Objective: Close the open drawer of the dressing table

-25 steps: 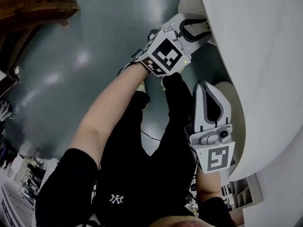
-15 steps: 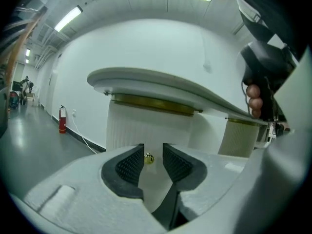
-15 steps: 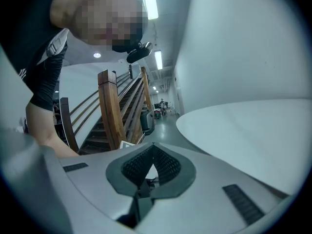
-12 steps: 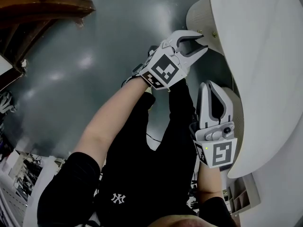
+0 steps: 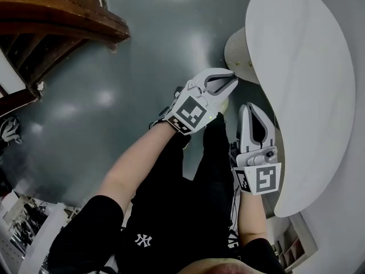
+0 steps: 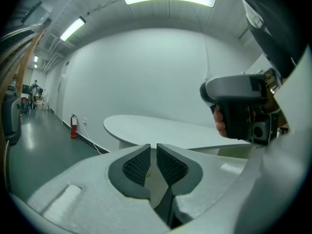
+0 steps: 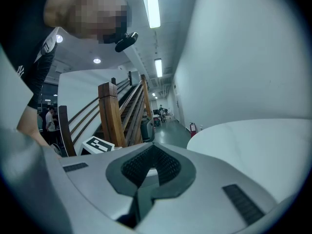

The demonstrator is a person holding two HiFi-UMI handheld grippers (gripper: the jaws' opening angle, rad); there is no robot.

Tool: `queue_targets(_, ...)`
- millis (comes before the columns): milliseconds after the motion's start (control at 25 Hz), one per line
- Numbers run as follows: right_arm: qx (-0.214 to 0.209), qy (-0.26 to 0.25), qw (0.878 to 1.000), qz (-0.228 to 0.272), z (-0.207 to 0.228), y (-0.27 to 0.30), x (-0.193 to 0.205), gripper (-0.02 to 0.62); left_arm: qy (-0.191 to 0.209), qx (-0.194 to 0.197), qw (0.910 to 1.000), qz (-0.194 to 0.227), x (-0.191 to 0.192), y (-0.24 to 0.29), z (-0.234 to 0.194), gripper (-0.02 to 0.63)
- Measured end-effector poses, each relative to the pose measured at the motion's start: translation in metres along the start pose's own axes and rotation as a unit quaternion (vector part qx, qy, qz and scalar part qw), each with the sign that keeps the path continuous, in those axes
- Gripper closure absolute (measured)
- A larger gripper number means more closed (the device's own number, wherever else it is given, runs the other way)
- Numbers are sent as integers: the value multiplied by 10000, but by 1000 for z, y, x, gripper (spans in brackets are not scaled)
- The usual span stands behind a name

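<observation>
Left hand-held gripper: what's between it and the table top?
Nothing, in the left gripper view: bare air to the table top. The left hand-held gripper has just been closing its jaws, empty.

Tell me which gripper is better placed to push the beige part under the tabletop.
Left: the left gripper points at the beige part below the tabletop; its jaws have just been closing, empty. The right gripper lies farther back.

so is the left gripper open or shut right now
Open, only narrowly: the left gripper shows a slim gap between its pads, nothing in it. Its jaws have just been closing.
</observation>
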State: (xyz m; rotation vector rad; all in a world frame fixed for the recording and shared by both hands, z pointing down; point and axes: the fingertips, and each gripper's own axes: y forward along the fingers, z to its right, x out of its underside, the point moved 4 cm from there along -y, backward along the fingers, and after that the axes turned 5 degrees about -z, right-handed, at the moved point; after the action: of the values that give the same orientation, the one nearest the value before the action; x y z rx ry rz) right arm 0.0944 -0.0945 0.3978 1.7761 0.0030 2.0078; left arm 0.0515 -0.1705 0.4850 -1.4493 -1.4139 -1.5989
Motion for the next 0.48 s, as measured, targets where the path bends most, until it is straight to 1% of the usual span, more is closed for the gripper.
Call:
queue_targets(160, 51, 48, 10000, 39, -13, -8, -22, 580, -16, -139, 9999, 44, -33, -32, 7, 576)
queue_targets(280, 22, -32, 10000, 14, -30, -16, -38, 580, -17, -164, 9998, 59, -59, -54, 21, 588)
queue_targets(480, -31, -100, 9998, 170, -54, -27, -81, 580, 69, -226, 9996, 136, -110, -93, 39, 594)
